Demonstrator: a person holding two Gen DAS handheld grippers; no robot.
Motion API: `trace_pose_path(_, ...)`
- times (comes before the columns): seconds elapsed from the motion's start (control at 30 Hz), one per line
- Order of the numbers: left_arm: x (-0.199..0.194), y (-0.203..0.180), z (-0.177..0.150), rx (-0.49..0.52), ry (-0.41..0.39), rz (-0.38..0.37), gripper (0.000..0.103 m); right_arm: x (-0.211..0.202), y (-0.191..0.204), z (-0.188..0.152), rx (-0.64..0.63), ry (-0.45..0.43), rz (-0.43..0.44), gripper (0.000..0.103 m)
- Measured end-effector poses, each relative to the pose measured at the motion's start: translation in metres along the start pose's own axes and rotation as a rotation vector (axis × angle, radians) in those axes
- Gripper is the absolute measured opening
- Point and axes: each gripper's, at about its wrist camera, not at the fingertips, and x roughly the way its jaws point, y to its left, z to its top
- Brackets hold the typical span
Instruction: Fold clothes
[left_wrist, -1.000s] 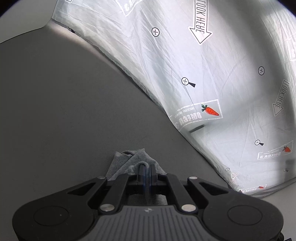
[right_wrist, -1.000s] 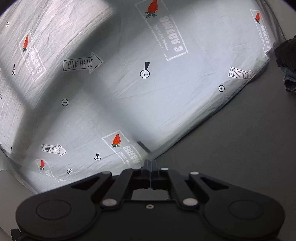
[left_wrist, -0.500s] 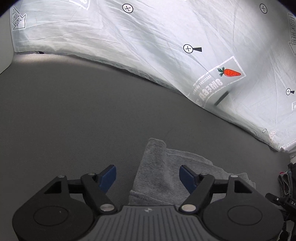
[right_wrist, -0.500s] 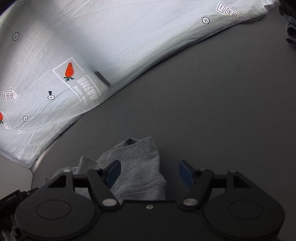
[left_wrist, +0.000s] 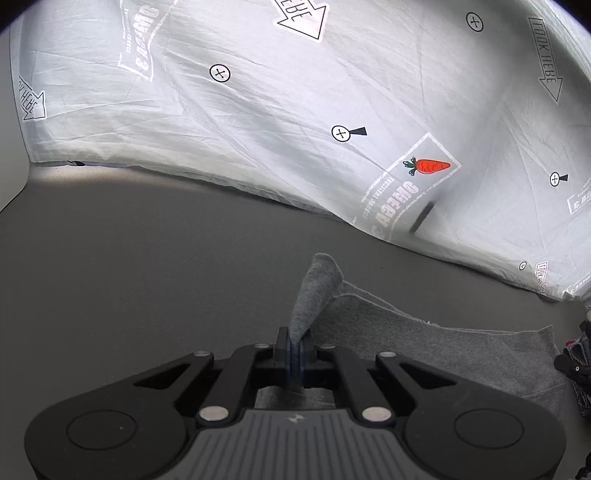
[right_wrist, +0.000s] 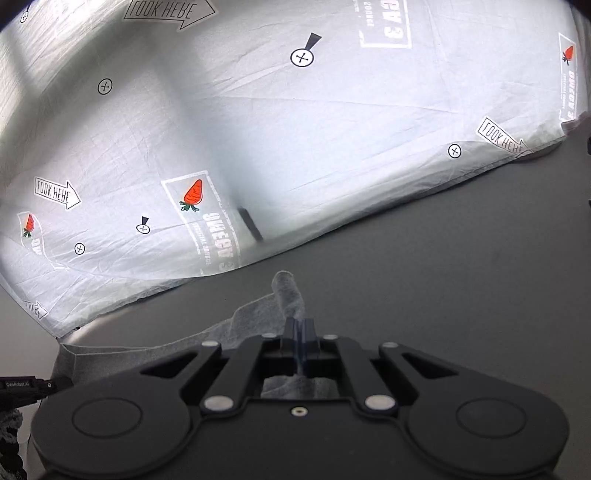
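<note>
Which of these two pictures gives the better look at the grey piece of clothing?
The left wrist view. There the grey garment spreads flat across the dark table to the right, one corner pinched in the left gripper. The right wrist view shows only a blurred strip of it beside the shut right gripper.

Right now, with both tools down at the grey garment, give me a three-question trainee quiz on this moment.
1. True or false: the left tool is shut on a corner of the grey garment.
2. The right tool is: A) open above the cloth, B) shut on the garment, C) holding the printed sheet.
3. Fill in: the garment lies on the dark grey ___.

Key: 1 true; 2 B; 3 table.
</note>
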Motion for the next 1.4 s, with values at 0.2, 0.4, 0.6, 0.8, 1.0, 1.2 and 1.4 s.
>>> trace_pose_path(0.2,0.053,0.015,-0.001,-0.068,0.117,0.089,0.016,0.048,-0.010,-0.007,0.051,0.128,-0.092,0.010)
trace_pose_path(0.4,0.032,0.038,-0.014,-0.132,0.126,0.106,0.050,0.038,-0.031,-0.030,0.072,0.217,-0.142,0.045)
trace_pose_path(0.6,0.008,0.037,-0.038,-0.155,0.159,0.058,0.065,0.010,-0.051,-0.064,0.188,0.288,-0.008,0.049)
trace_pose_path(0.8,-0.002,-0.007,-0.049,-0.116,0.139,0.056,0.065,0.000,-0.040,-0.082,0.232,0.271,0.081,0.053)
trace_pose_path(1.0,-0.004,-0.092,-0.060,0.183,0.106,-0.037,0.077,0.009,-0.029,-0.091,0.223,0.255,0.113,0.077)
trace_pose_path(1.2,0.030,-0.160,-0.090,0.425,0.175,-0.065,0.084,0.010,-0.027,-0.106,0.240,0.252,0.197,0.088)
trace_pose_path(1.4,0.074,-0.132,-0.102,0.260,0.329,0.029,0.091,0.000,-0.037,-0.128,0.247,0.243,0.259,0.094)
